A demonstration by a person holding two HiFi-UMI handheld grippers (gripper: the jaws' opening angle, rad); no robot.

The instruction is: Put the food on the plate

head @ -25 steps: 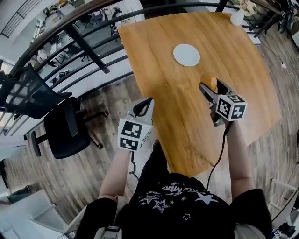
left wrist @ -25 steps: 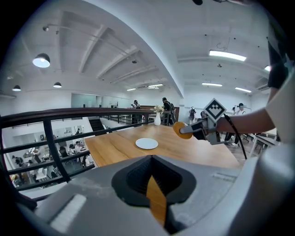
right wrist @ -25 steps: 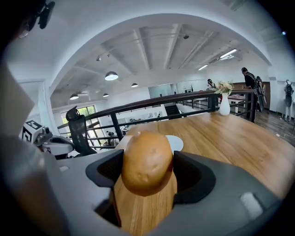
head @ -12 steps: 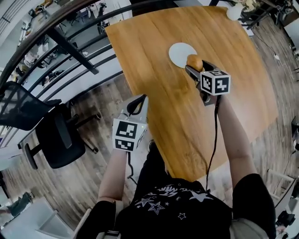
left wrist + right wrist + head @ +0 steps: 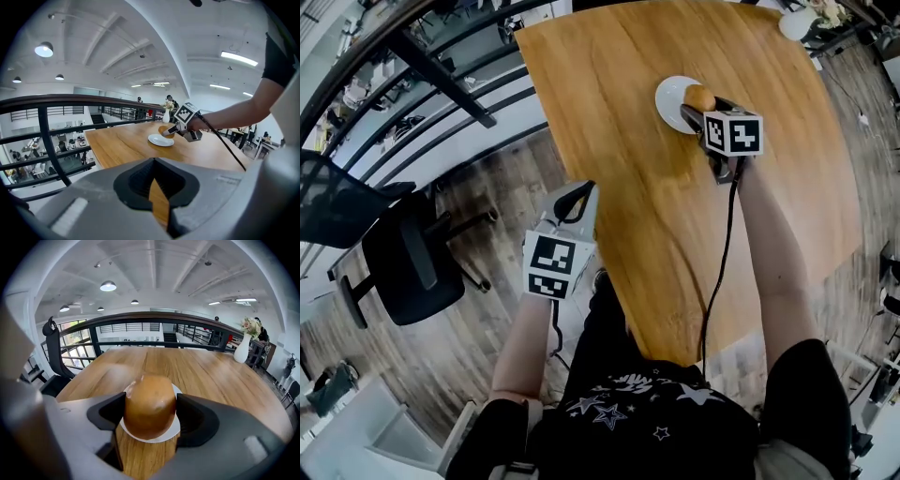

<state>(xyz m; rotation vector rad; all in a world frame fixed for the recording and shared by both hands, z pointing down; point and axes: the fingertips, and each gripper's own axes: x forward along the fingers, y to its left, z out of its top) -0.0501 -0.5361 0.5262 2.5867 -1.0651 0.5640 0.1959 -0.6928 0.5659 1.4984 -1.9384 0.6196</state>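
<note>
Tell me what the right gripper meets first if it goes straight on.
Most likely the white plate: the right gripper, clamped on the food, points down at it, so the food would land first. Gap unclear.

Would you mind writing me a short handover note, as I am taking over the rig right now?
Right gripper: shut on the bun, holding it over the white plate on the wooden table.
Left gripper: shut and empty, held off the table's near edge, above the floor.
Done: the bun is picked up and brought over the plate.
Left: lower the bun onto the plate, open the right jaws and draw the gripper back. I cannot tell whether the bun touches the plate yet.
</note>
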